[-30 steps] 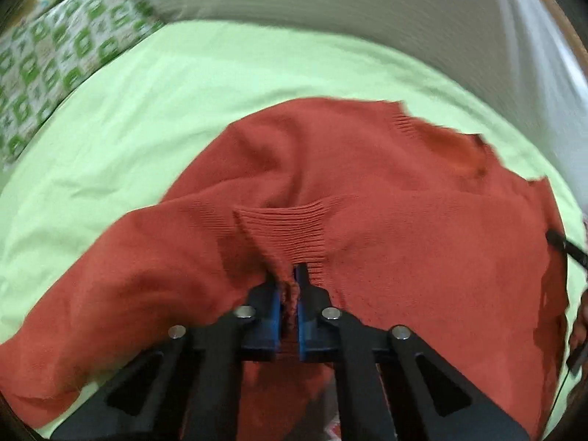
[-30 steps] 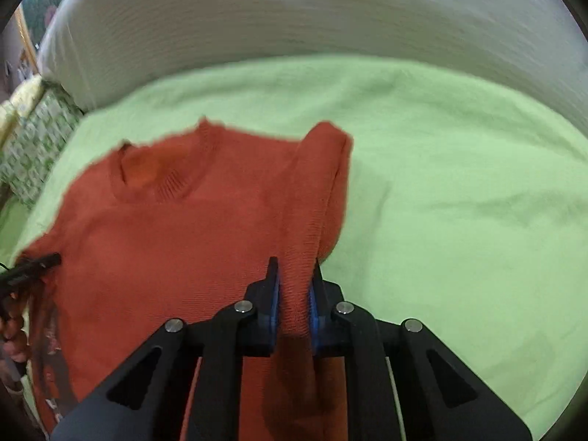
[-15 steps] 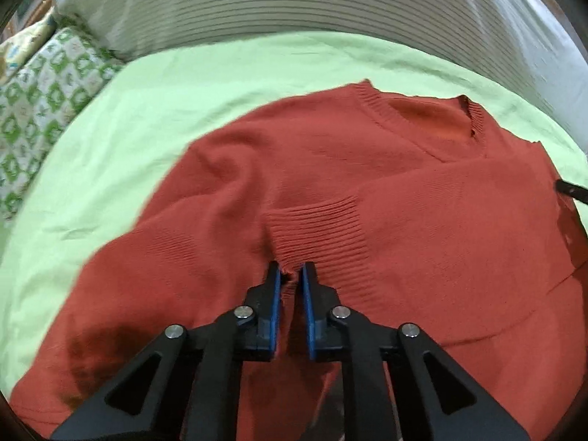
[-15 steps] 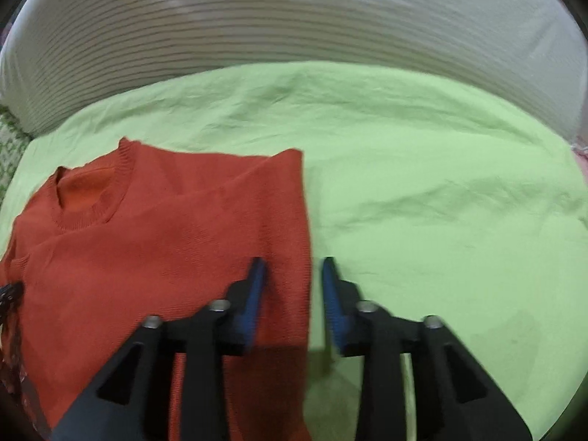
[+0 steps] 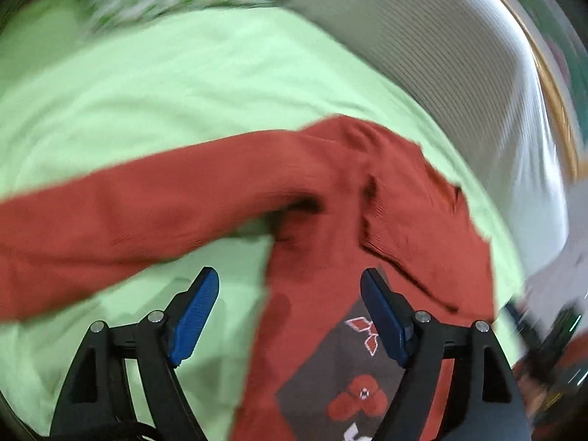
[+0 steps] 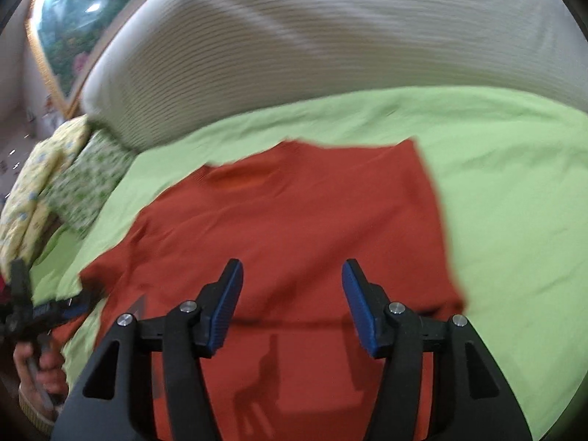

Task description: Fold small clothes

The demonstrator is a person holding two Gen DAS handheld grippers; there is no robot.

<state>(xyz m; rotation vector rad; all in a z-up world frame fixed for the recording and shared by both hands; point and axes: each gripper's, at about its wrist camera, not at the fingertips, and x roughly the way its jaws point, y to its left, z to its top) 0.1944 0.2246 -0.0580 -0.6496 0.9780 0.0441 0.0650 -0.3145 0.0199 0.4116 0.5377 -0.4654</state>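
An orange-red knitted sweater [image 6: 294, 228] lies on the light green sheet [image 6: 514, 191], its right side folded in to a straight edge. In the blurred left wrist view the sweater [image 5: 386, 228] shows a sleeve [image 5: 128, 213] stretching to the left and a grey patch with red flowers [image 5: 349, 378]. My left gripper [image 5: 290, 294] hangs above the sweater's left edge, jaws opening wide, its pads touching no cloth. My right gripper [image 6: 292, 294] hovers over the sweater's body, jaws opening, nothing pinched. The left gripper [image 6: 40, 312] and the hand holding it appear at the far left of the right wrist view.
A big white ribbed pillow [image 6: 330, 44] lies along the far side of the sheet. Green-patterned [image 6: 88, 183] and yellow [image 6: 33, 191] pillows sit at the back left. A framed picture [image 6: 73, 18] hangs behind them. Bare sheet spreads to the right of the sweater.
Both grippers let go of the sleeves they held and opened wide. The left one pulled away to the left and rolled; the right one drew back over the sweater's body.
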